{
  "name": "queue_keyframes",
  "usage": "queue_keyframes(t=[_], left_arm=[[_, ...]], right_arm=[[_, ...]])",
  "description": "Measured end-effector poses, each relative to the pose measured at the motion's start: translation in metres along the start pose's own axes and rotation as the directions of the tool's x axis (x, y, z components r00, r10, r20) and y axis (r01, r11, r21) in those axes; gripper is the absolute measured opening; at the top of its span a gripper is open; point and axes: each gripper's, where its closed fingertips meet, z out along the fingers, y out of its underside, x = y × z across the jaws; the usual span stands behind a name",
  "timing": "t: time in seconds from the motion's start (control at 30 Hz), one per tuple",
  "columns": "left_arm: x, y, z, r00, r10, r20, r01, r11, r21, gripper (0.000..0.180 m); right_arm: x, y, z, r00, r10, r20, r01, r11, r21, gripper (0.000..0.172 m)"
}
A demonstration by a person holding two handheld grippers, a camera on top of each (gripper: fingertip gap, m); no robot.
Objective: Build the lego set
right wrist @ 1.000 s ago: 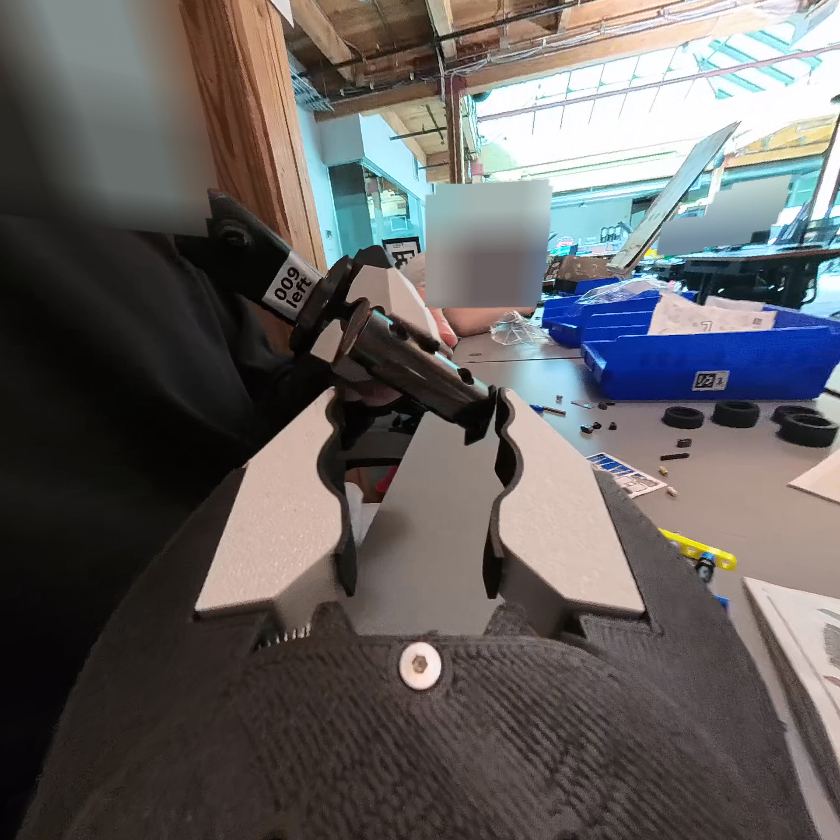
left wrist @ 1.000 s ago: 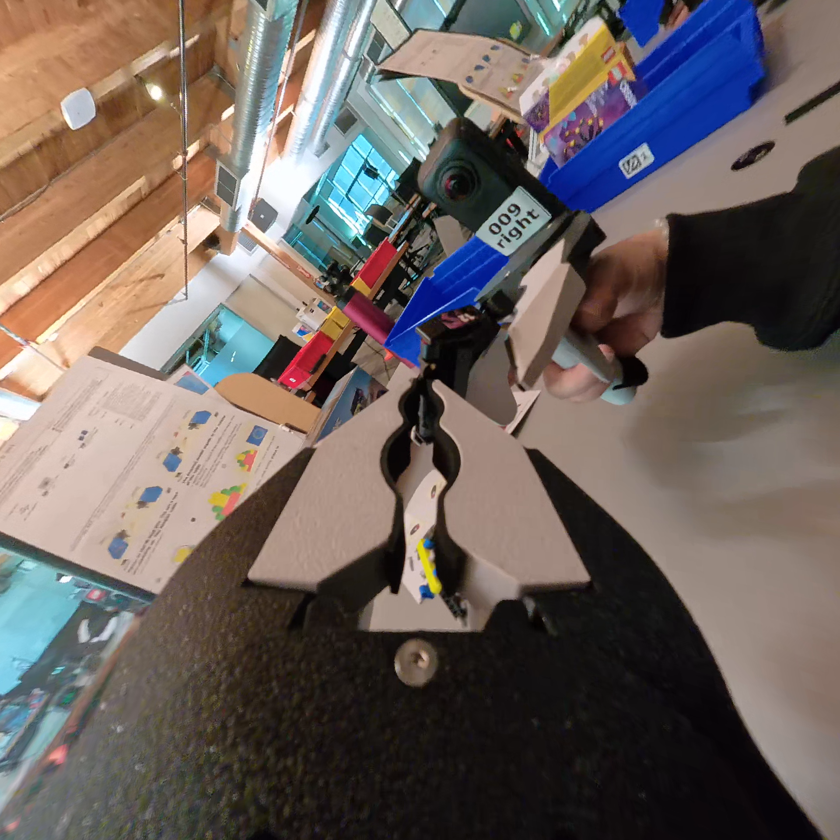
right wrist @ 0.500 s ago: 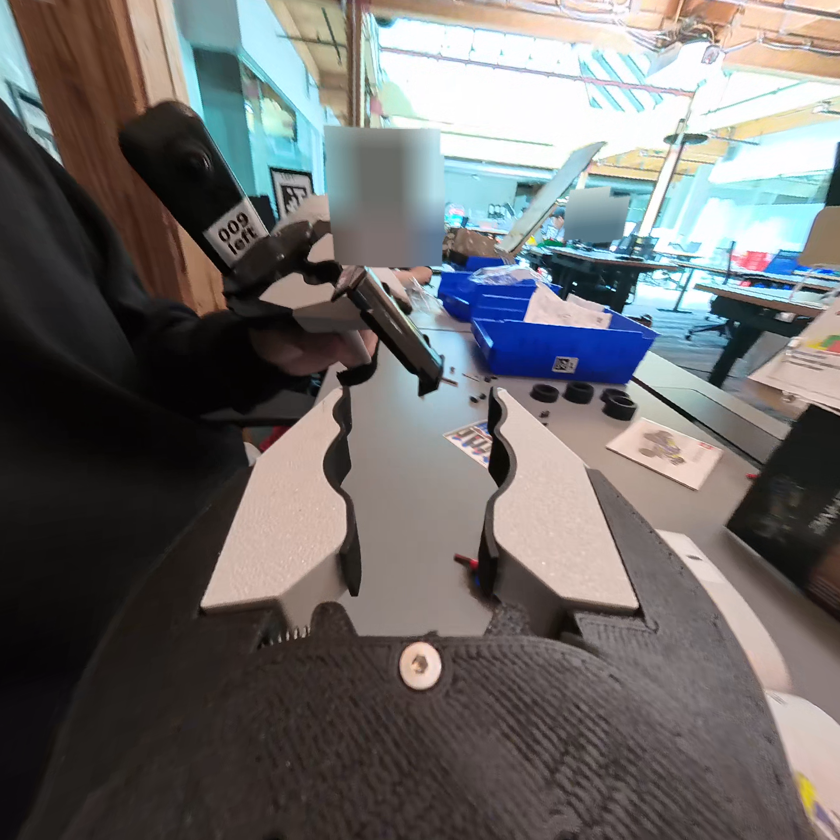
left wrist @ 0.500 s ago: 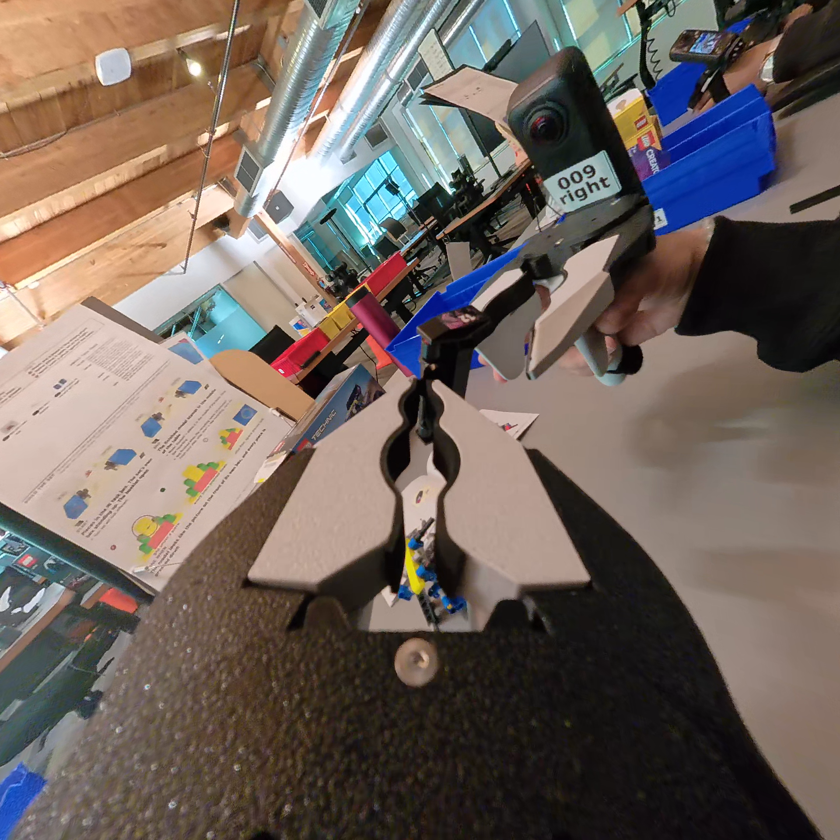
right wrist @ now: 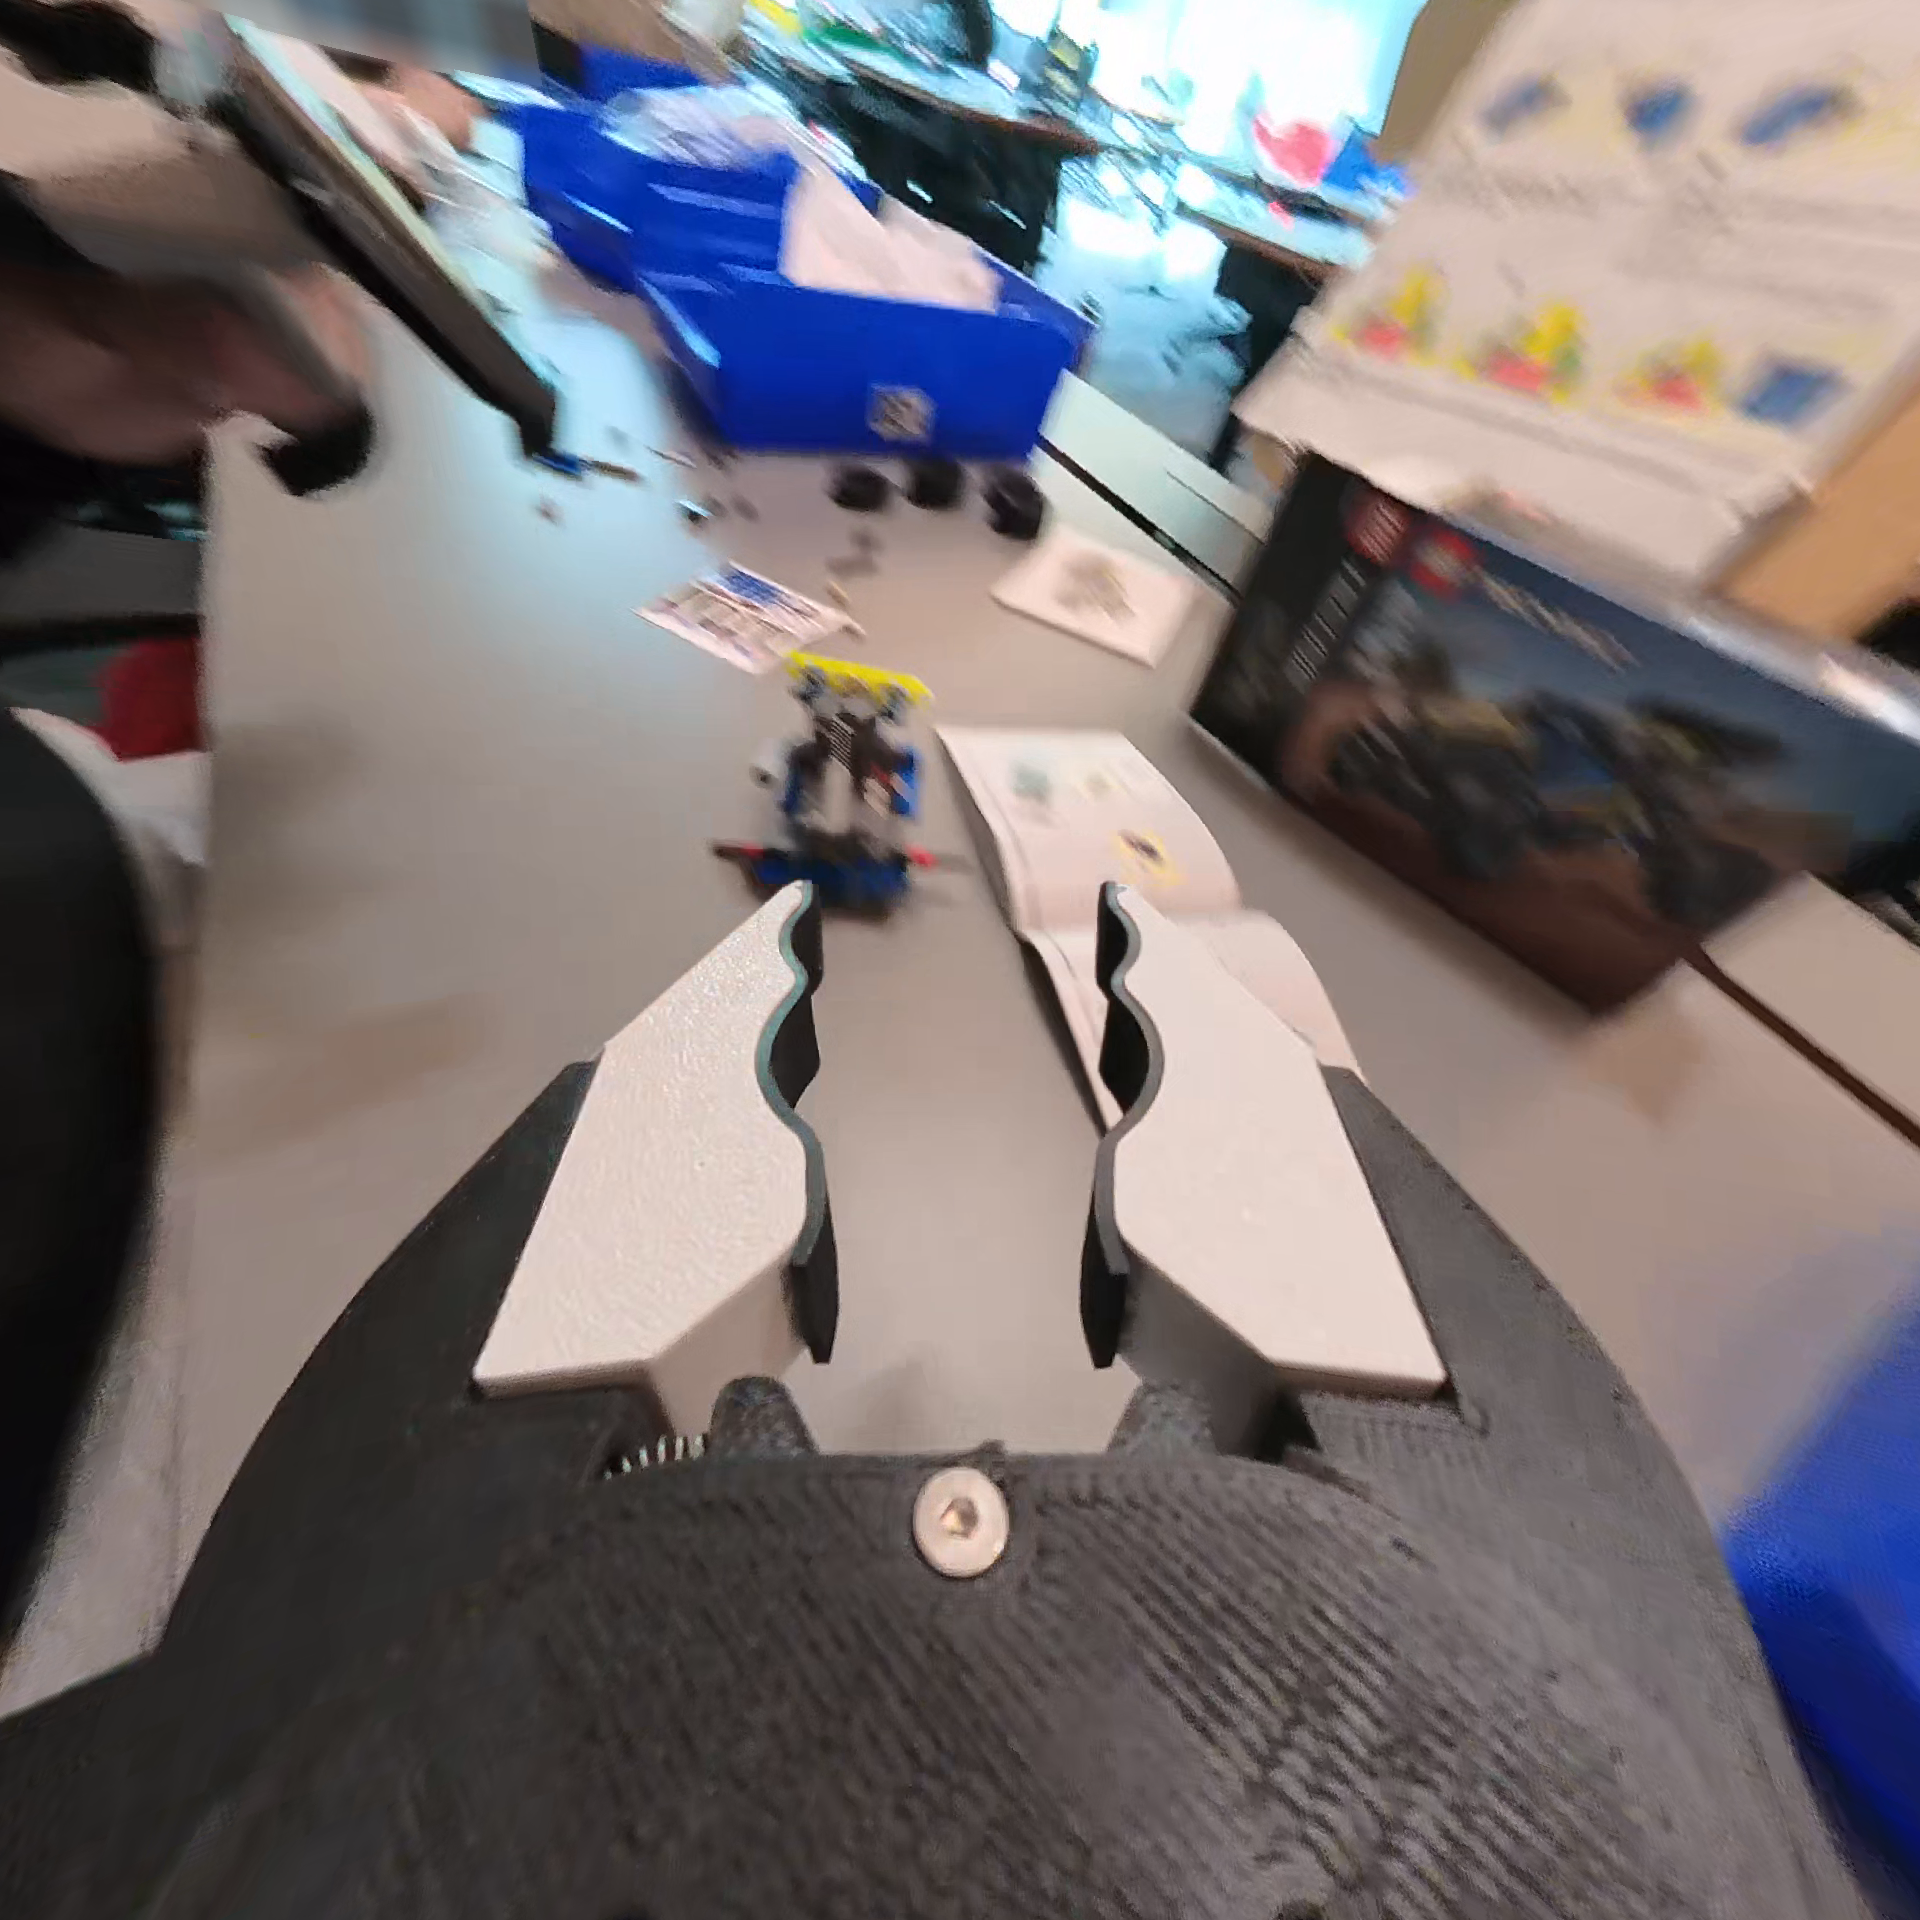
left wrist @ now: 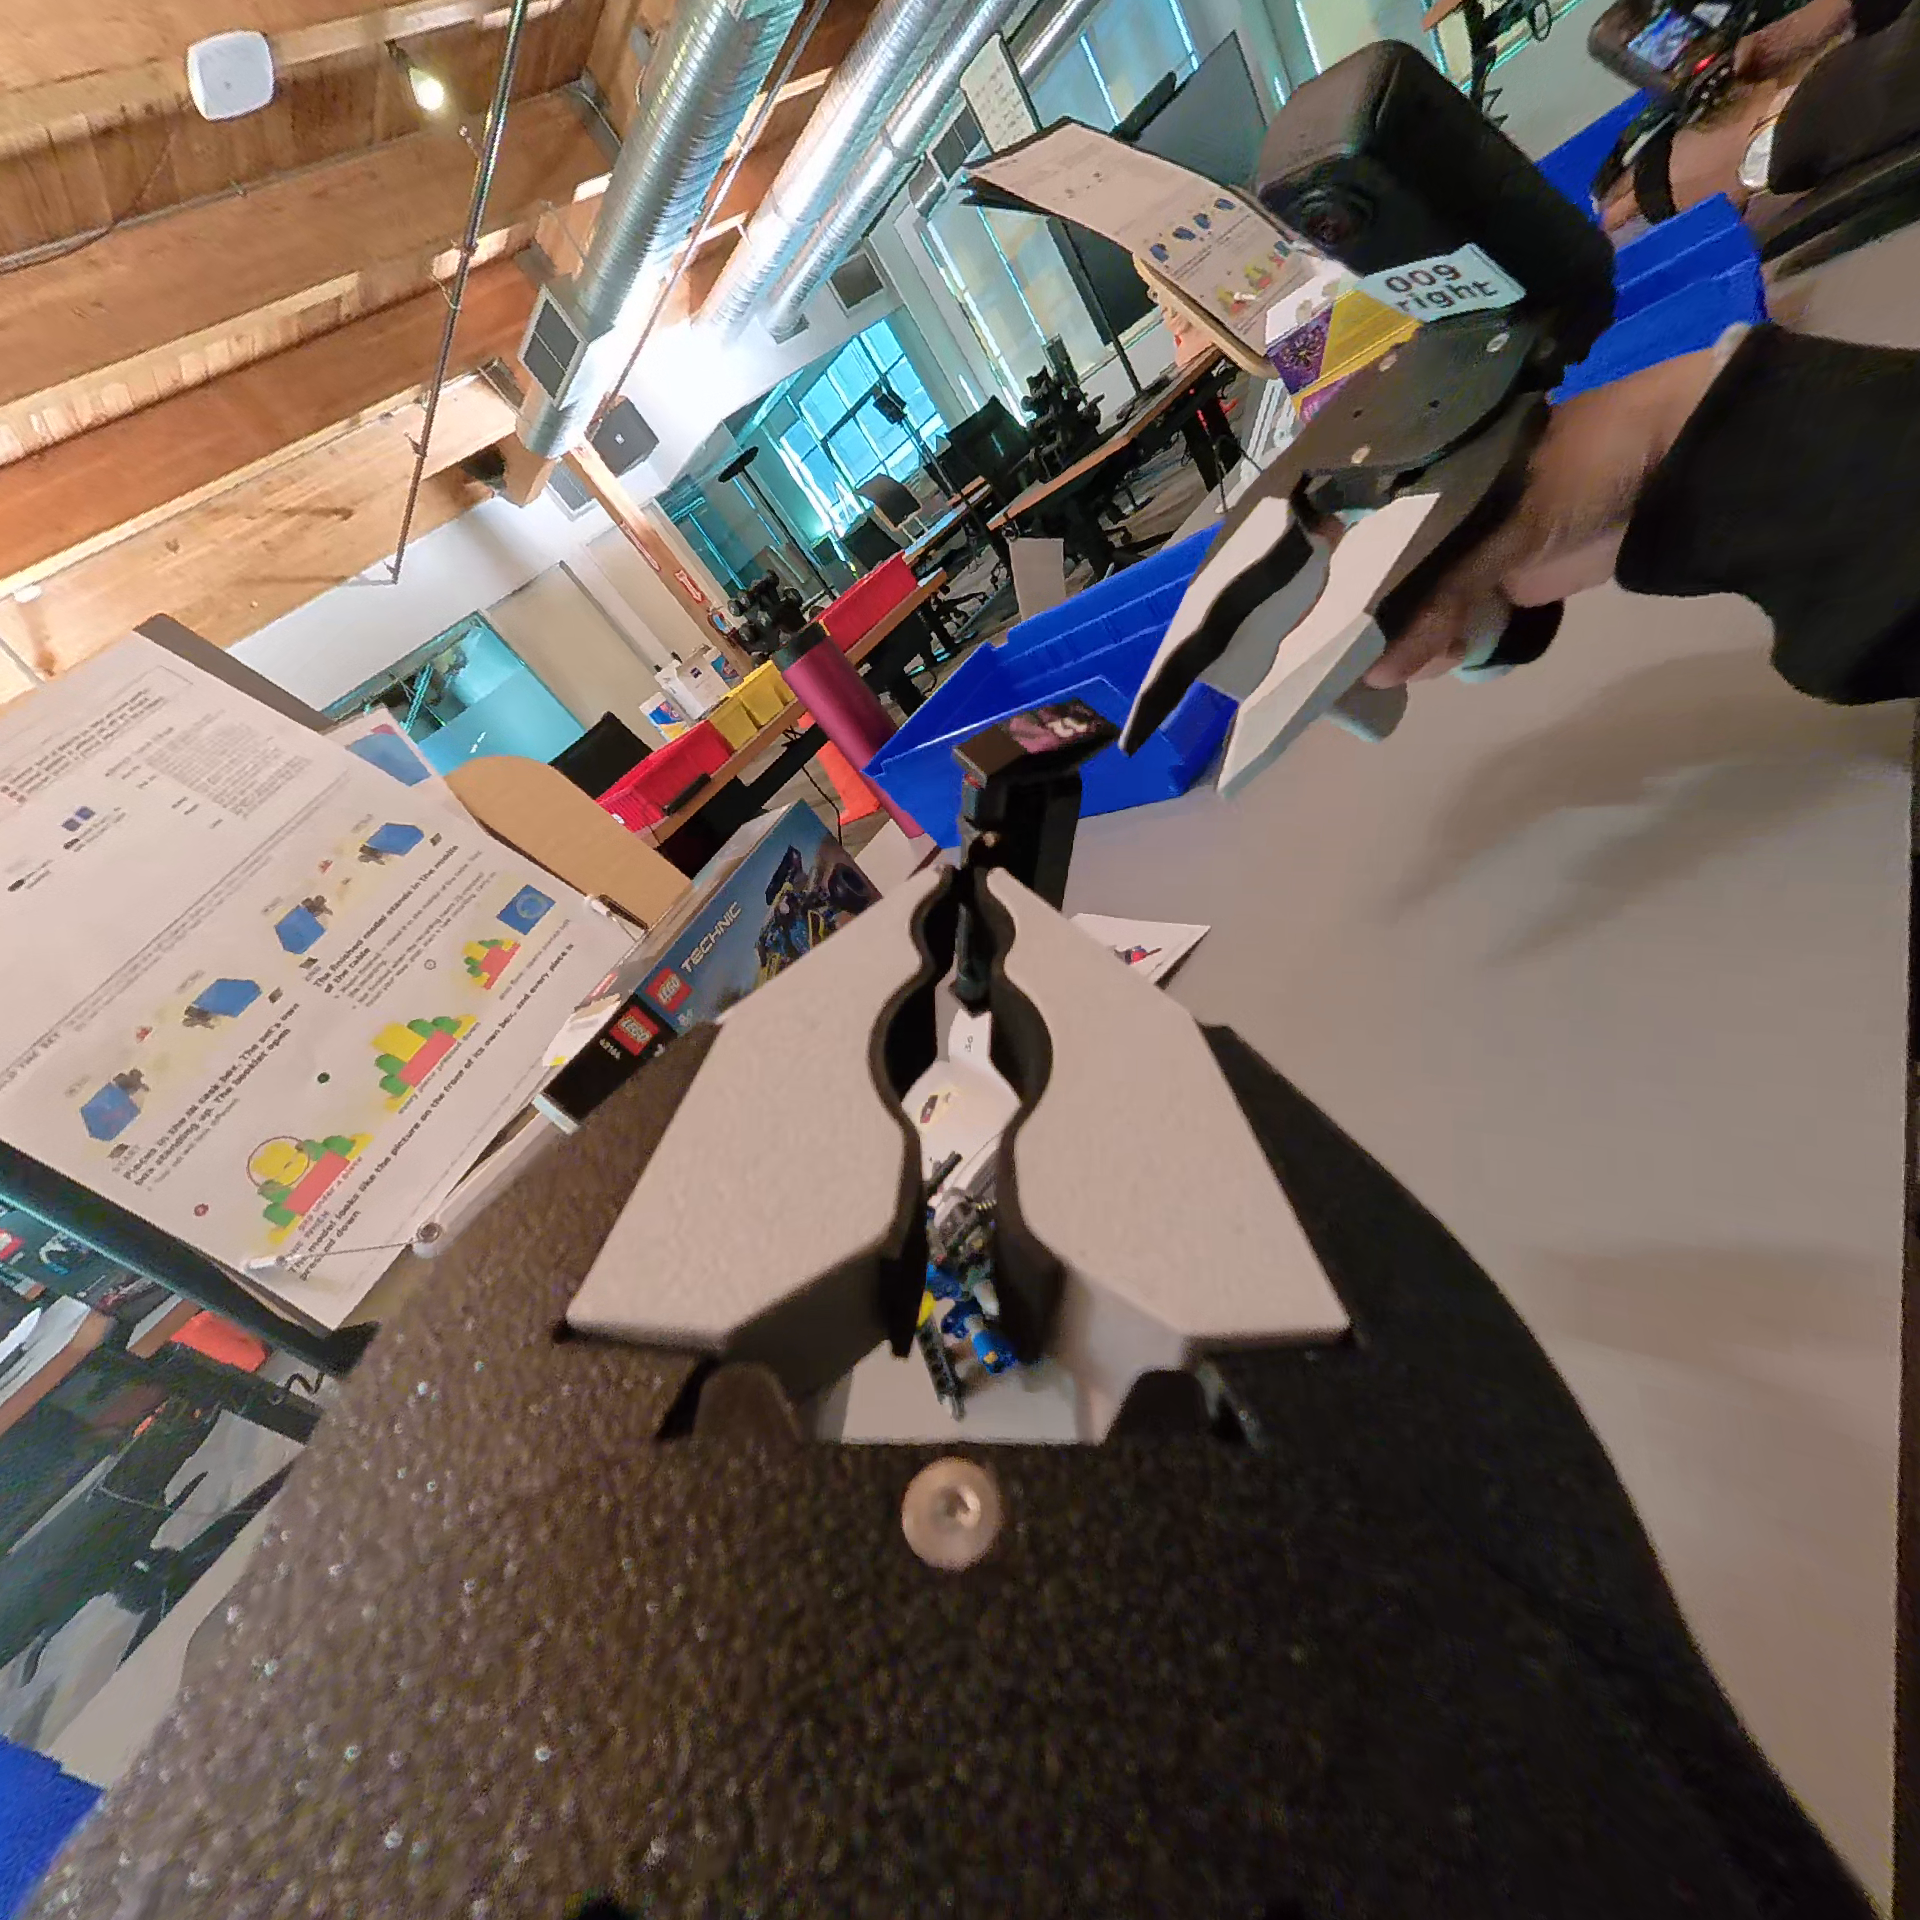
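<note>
Grey table (right wrist: 468,790), branded toy-set box (right wrist: 1538,769)

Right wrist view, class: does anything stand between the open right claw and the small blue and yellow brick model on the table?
Nothing visible does. Bare grey table lies between the right claw and the brick model; the open booklet lies beside that path.
</note>
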Motion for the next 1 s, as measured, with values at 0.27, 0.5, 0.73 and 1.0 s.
queue_keyframes(t=[0.27,0.5,0.73,1.0], left_arm=[[0.007,0.006,0.006,0.999,-0.018,-0.029,0.018,1.0,-0.015,0.0],[0.014,0.011,0.011,0.997,-0.049,-0.058,0.048,0.999,-0.019,0.0],[0.018,0.012,0.014,0.97,-0.21,-0.125,0.215,0.976,0.025,0.0],[0.02,0.006,0.009,0.885,-0.386,-0.26,0.426,0.896,0.123,0.0]], right_arm=[[0.038,0.021,-0.039,0.984,0.079,-0.162,-0.078,0.997,0.013,0.049],[0.041,0.038,-0.053,0.982,0.101,-0.159,-0.106,0.994,-0.026,0.049],[0.025,0.047,-0.046,0.993,0.096,-0.063,-0.101,0.991,-0.082,0.048],[0.003,0.022,-0.031,0.985,0.144,0.095,-0.147,0.989,0.024,0.048]])
